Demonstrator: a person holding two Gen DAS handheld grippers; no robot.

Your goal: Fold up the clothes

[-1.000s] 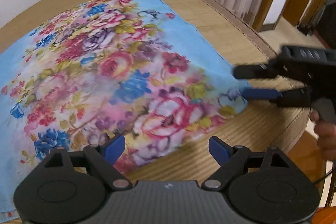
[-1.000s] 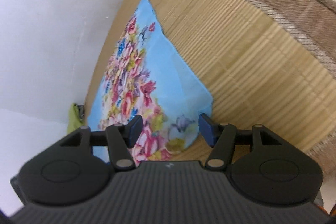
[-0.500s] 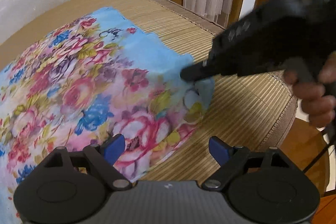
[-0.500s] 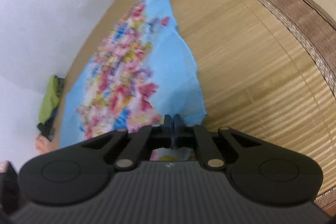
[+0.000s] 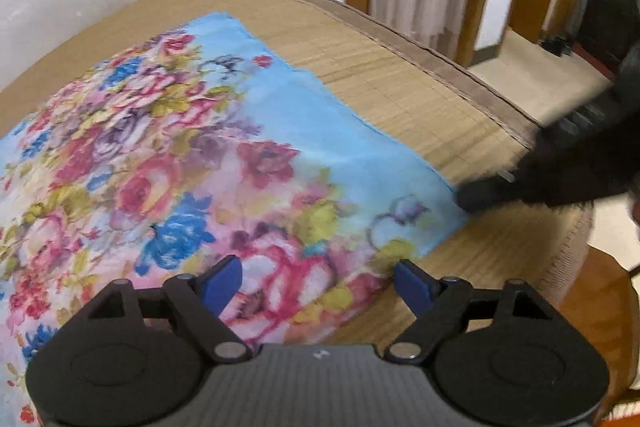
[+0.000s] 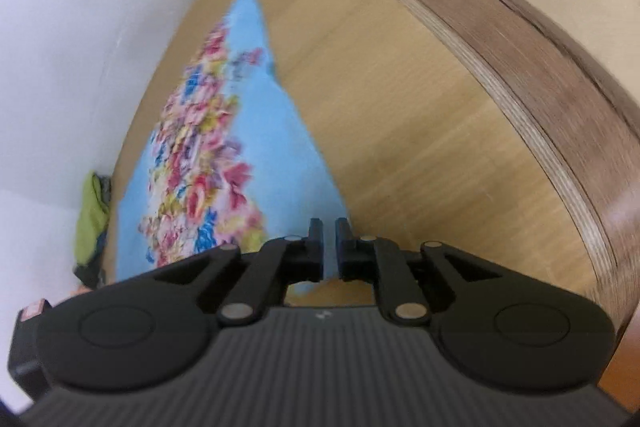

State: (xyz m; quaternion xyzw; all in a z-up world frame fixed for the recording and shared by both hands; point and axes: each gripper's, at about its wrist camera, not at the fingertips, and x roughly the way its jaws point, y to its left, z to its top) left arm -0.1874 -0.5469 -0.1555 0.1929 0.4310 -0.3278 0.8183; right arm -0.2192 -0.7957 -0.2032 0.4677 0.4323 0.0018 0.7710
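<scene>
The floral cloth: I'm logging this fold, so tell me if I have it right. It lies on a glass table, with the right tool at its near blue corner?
Not glass. The floral cloth lies on a woven bamboo mat, as the left wrist view shows. The right tool is at its near blue corner.

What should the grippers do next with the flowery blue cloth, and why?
Probably close the left gripper on the near edge of the flowery blue cloth: its jaws are closing astride that edge, while the right gripper pinches a corner, jaws opening slightly.
</scene>
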